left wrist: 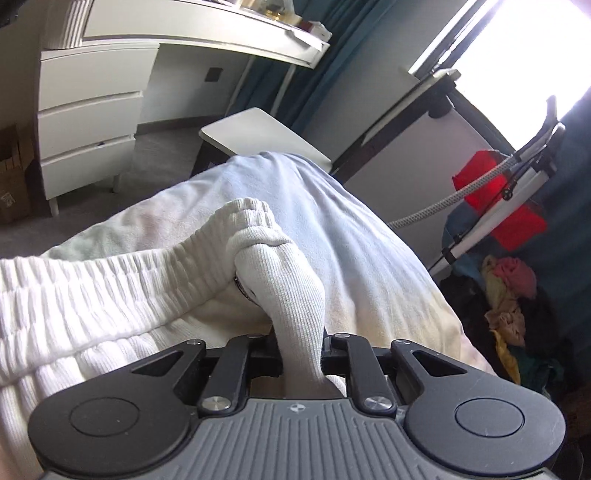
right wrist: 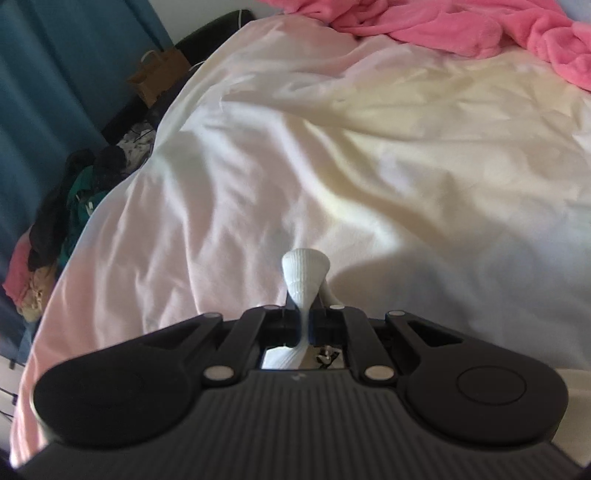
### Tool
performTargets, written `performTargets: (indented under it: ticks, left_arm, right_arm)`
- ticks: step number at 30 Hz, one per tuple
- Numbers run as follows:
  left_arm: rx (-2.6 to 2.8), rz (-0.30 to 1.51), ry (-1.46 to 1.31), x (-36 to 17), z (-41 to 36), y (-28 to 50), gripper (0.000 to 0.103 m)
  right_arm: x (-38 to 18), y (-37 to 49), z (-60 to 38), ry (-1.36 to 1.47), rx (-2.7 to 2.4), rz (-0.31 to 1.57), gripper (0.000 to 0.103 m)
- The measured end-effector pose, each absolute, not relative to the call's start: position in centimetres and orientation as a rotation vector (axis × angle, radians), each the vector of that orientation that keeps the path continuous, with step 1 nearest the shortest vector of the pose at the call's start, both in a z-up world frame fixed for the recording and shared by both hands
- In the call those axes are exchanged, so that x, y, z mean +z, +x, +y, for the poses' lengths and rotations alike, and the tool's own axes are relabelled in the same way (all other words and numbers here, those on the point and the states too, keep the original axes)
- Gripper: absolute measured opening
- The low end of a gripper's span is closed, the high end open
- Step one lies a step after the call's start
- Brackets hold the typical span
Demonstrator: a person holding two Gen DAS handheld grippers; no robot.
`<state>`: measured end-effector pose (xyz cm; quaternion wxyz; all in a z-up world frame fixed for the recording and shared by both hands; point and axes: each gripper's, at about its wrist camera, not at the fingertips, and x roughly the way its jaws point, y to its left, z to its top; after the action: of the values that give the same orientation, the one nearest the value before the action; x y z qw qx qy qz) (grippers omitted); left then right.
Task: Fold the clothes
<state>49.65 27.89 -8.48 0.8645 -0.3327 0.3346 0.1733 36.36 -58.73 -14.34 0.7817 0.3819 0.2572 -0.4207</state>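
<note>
A white ribbed knit garment (left wrist: 110, 295) lies across the white bed sheet (left wrist: 332, 221) in the left wrist view, stretching off to the left. My left gripper (left wrist: 301, 343) is shut on a bunched ribbed part of it (left wrist: 284, 284), lifted off the sheet. In the right wrist view my right gripper (right wrist: 304, 317) is shut on a small white ribbed piece of the same kind of fabric (right wrist: 304, 269), which flares out above the jaws over the sheet (right wrist: 332, 166). Whether both hold the same garment cannot be told.
A pink blanket (right wrist: 461, 26) lies at the far side of the bed. Clothes are piled on the floor (left wrist: 509, 295) beside the bed, also in the right wrist view (right wrist: 55, 229). A white drawer unit (left wrist: 88, 122), a small white table (left wrist: 258, 136) and blue curtains stand beyond.
</note>
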Motion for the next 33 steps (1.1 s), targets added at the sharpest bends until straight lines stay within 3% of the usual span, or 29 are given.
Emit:
performTargets:
  ticks: [3,4,6,9,10,12,15,16,24,30,33]
  left_arm:
    - [0.318,0.697,-0.706,-8.2,28.5,48.3,0.031]
    - [0.304,0.696,-0.711,-7.9,28.8,47.6,0.040]
    - [0.289,0.659,-0.730,-7.1,29.4,45.4,0.043]
    - [0.267,0.591,-0.776,-5.5,30.2,41.6,0.049]
    - [0.265,0.576,-0.790,-4.9,30.4,40.3,0.056]
    - [0.287,0.571,-0.797,-3.7,30.5,37.6,0.066]
    - [0.258,0.591,-0.823,-3.2,30.6,33.8,0.068]
    - [0.246,0.607,-0.836,-3.3,30.6,32.9,0.068]
    - [0.230,0.688,-0.929,-6.5,30.4,29.2,0.073]
    - [0.230,0.690,-1.025,-10.4,31.0,31.6,0.071]
    - [0.255,0.655,-1.053,-11.4,31.6,33.2,0.069]
  right_arm:
    - [-14.1,36.5,-58.2,0.791,-0.881,0.553,0.011]
    - [-13.9,36.3,-58.0,0.784,-0.867,0.552,0.013]
    - [-13.2,35.3,-57.5,0.781,-0.840,0.533,0.018]
    - [-11.1,32.8,-56.0,0.734,-0.848,0.476,0.047]
    - [-10.5,31.8,-55.6,0.737,-0.828,0.457,0.059]
    - [-9.4,29.3,-54.8,0.769,-0.785,0.425,0.064]
    - [-8.8,25.1,-53.9,0.870,-0.706,0.390,0.068]
    - [-8.9,23.6,-53.7,0.919,-0.684,0.379,0.074]
    - [-14.0,14.8,-51.3,1.298,-0.650,0.361,0.075]
    - [-17.3,17.6,-51.6,1.343,-0.530,0.386,0.073]
    - [-18.9,19.1,-52.7,1.312,-0.557,0.349,0.067]
